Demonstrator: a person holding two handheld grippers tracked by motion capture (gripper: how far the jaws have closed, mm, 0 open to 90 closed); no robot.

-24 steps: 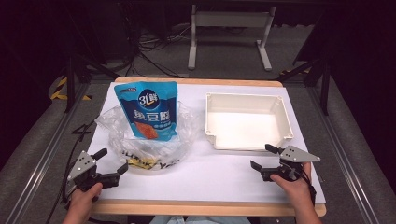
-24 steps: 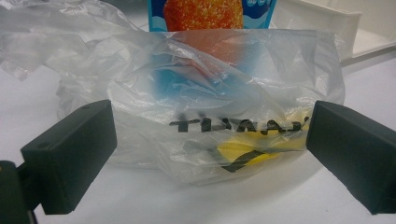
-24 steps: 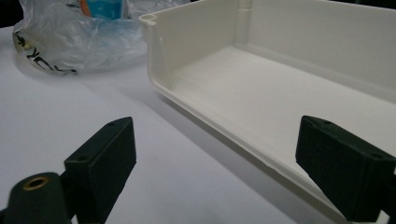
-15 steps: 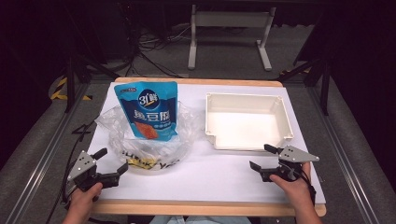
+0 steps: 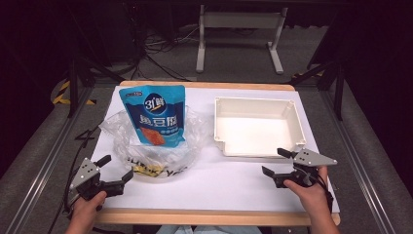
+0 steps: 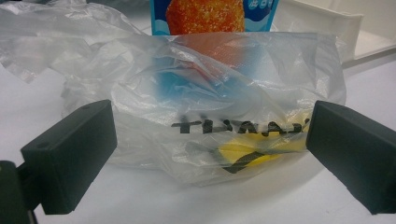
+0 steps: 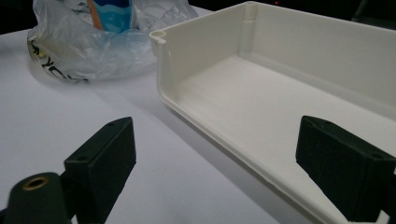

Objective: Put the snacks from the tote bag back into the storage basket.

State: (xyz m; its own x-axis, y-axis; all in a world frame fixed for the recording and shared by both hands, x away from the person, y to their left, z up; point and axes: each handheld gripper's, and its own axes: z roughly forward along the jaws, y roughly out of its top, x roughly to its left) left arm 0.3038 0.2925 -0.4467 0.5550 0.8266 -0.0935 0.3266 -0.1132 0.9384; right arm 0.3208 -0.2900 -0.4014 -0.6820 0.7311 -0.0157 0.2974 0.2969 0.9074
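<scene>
A: Figure, high view. What lies on the white-covered rectangular table [image 5: 214, 190]?

B: From largest to smallest: the shallow cream plastic tray [image 5: 258, 126] at the right, empty; the crumpled clear plastic bag with black lettering [image 5: 155, 148] at the left; and the blue foil snack pouch [image 5: 156, 114] standing upright in that bag, its top well above the bag's rim. Tray and bag stand near each other but apart.

A: And the 2 grippers?

B: The left gripper [image 5: 113, 171] rests at the near left edge, just beside the bag. The right gripper [image 5: 278, 163] rests at the near right, just in front of the tray's near wall. Both have jaws spread wide with nothing between them; the 2 gripper views confirm it, one looking at the bag [image 6: 224, 112], the other at the tray [image 7: 299, 93].

A: What has changed across the 3 high-view frames?

B: Nothing that can be made out. Bag, pouch, tray and both hands keep their places.

A: Meaning for the work?

B: Judged from this, handling has not begun. The pouch sits untouched in the bag, and the likely first step is a reach by the left gripper toward the bag or pouch.
</scene>
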